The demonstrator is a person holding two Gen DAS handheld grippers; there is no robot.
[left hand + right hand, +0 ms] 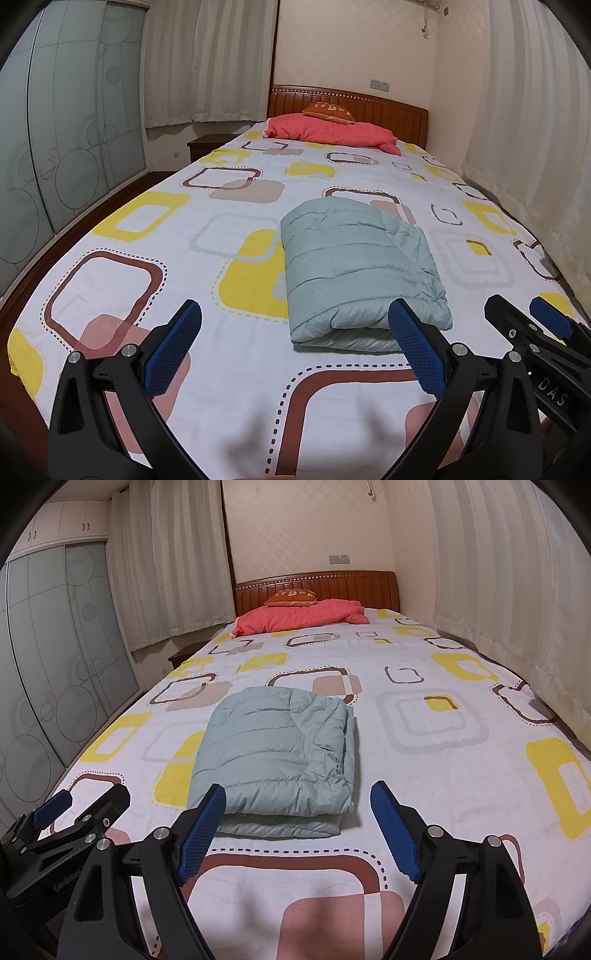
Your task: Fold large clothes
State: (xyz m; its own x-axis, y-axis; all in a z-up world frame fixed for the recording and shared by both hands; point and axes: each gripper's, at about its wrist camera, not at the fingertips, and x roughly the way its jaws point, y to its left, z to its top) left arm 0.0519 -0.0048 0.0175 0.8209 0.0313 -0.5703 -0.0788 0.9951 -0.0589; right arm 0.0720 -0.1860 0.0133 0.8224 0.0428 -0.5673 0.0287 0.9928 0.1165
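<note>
A pale green puffer jacket (354, 269) lies folded into a thick rectangle on the patterned bed sheet (147, 258); it also shows in the right wrist view (277, 757). My left gripper (295, 325) is open and empty, held above the sheet just short of the jacket's near edge and to its left. My right gripper (299, 805) is open and empty, centred just short of the jacket's near edge. The right gripper shows at the lower right of the left wrist view (517, 314). The left gripper shows at the lower left of the right wrist view (88, 801).
A folded pink quilt (332, 131) with an orange cushion (328, 110) lies by the wooden headboard (388, 107). White curtains (517, 609) hang along the bed's right side. Frosted sliding wardrobe doors (74, 129) and a dark nightstand (207, 144) stand left.
</note>
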